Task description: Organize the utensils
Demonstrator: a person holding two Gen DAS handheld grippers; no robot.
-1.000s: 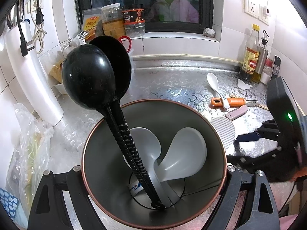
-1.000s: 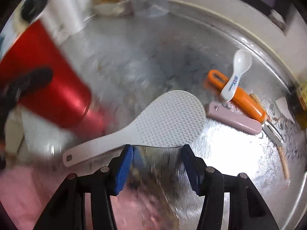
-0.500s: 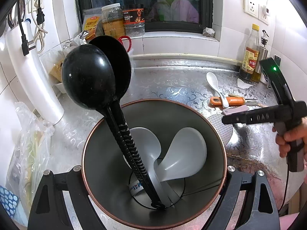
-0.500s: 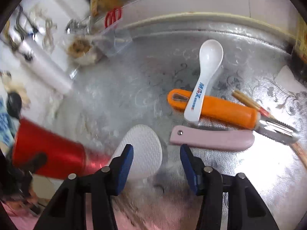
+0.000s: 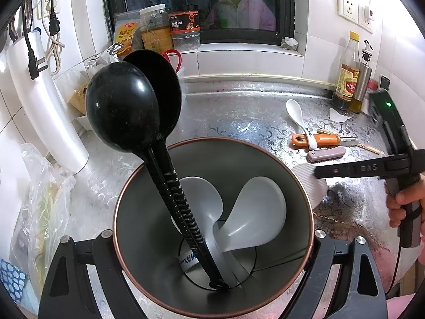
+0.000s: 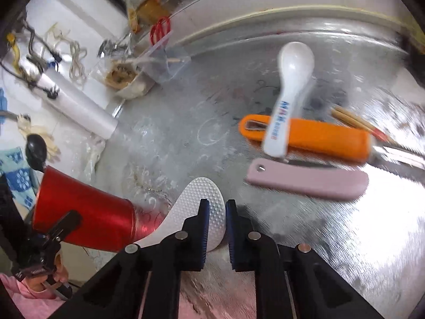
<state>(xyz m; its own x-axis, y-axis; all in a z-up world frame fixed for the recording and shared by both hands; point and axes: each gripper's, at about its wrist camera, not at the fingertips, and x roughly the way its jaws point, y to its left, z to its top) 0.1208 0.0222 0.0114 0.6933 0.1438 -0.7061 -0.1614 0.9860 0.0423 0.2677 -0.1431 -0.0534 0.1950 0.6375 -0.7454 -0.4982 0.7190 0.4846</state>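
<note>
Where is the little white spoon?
In the right wrist view the white spoon lies on the counter at upper right, its handle resting across the orange peeler, above the pink knife.

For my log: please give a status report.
Left gripper shut on utensil holder. Right gripper closing, rice paddle between jaws. Nothing blocking it.

Red holder (image 6: pixel 87 223), grey inside (image 5: pixel 148 212); two black ladles (image 5: pixel 124 109); white dimpled rice paddle (image 6: pixel 202 207); white spoon (image 6: pixel 292 79); orange peeler (image 6: pixel 326 138); pink folding knife (image 6: pixel 308 179); silver floral-patterned bench (image 5: pixel 239 117).
</note>
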